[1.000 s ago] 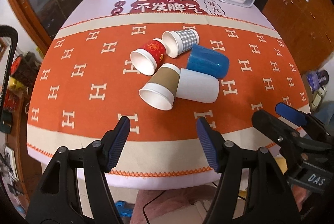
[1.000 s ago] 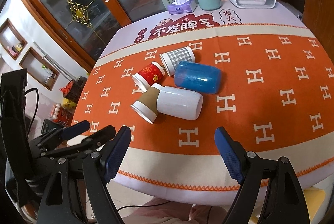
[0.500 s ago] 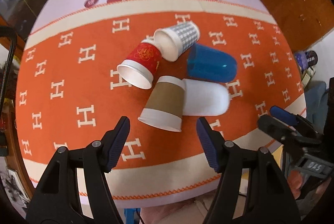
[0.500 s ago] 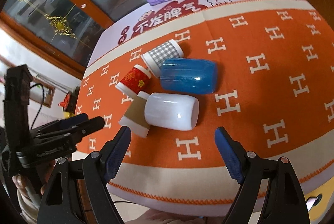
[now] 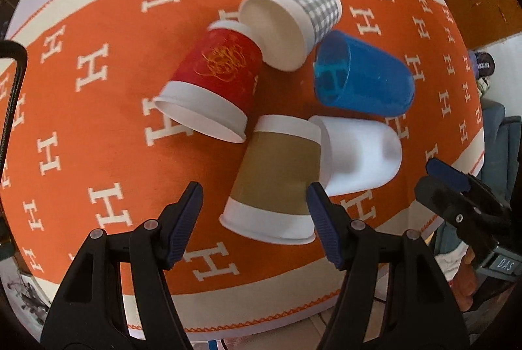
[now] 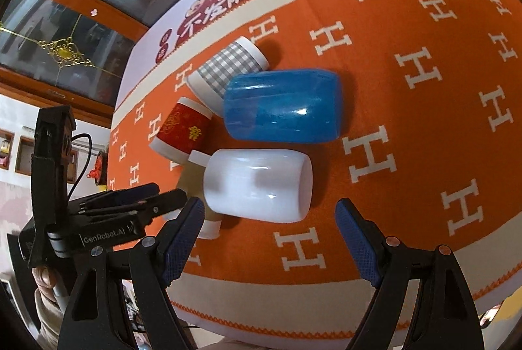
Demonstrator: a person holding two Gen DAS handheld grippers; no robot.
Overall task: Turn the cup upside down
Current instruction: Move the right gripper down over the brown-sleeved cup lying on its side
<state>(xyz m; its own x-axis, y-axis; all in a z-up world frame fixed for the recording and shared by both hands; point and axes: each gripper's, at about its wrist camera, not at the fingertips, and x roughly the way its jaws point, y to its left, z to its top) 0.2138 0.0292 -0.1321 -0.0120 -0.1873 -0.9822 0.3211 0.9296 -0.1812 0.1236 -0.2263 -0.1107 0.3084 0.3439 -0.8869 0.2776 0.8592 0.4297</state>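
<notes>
While five cups lie on their sides in a cluster on the orange-clothed counter (image 5: 98, 128), the left gripper (image 5: 254, 213) hangs over the brown-sleeved paper cup (image 5: 277, 177), its fingers (image 5: 186, 219) spread wide on either side of that cup's rim end, gripping nothing. Touching the brown cup's base end is the white cup (image 5: 362, 154), whose hollow shows nothing inside. Beyond the brown cup lies the red paper cup (image 5: 218, 79), mouth toward the camera, and farther still the grey checked cup (image 5: 287, 23), its white interior bare. Beside the white cup, away from the camera, rests the translucent blue cup (image 5: 365, 79), also without contents. The right gripper (image 6: 270, 226) hovers just short of the white cup (image 6: 257, 183), fingers parted and holding nothing.
</notes>
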